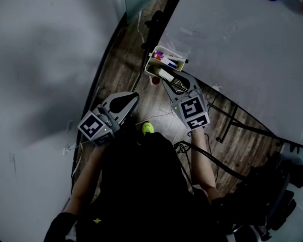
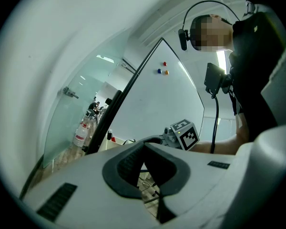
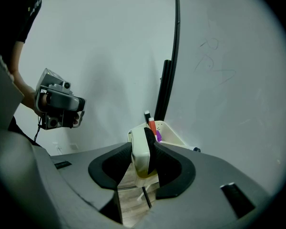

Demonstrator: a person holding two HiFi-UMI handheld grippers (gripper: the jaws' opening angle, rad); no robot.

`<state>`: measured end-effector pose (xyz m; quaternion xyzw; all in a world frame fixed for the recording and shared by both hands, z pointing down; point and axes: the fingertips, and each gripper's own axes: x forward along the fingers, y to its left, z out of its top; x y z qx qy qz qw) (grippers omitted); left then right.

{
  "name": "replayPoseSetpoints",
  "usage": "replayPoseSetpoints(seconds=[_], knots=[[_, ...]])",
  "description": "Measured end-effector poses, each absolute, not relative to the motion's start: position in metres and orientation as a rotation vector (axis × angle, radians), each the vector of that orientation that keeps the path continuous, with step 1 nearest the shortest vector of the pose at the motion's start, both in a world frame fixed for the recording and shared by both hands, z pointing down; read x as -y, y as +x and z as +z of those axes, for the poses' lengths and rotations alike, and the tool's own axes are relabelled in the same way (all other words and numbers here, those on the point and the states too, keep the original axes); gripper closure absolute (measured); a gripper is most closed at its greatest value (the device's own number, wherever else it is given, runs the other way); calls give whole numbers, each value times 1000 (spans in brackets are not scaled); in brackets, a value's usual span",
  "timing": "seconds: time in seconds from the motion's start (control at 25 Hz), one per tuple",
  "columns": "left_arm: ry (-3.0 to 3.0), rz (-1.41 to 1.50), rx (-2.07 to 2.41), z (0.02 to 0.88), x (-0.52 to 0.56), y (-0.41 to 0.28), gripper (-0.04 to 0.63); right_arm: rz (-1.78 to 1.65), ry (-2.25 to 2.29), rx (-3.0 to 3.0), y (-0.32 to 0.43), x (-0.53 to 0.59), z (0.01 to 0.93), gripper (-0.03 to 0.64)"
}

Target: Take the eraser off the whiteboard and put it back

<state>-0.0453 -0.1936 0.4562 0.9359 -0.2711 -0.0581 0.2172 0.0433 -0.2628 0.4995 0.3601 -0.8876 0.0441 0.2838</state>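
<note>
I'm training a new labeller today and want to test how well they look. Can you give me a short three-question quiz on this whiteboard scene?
1. Multiple choice: what is between the jaws of the right gripper?
A) a marker
B) the eraser
C) nothing

2. True or false: the left gripper is carrying a marker.

3. Short answer: in the head view, which gripper is nearer to the tray holding the markers?

Key:
1. B. The jaws are clamped on the eraser.
2. False. Its jaws meet with nothing between them.
3. The right gripper.
</note>
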Motion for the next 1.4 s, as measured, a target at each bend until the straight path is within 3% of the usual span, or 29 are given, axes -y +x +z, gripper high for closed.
replayPoseSetpoints(seconds=[1.4], knots=[[2616,-120,849,439,155,7,569,77,928,2520,80,216,464,462]])
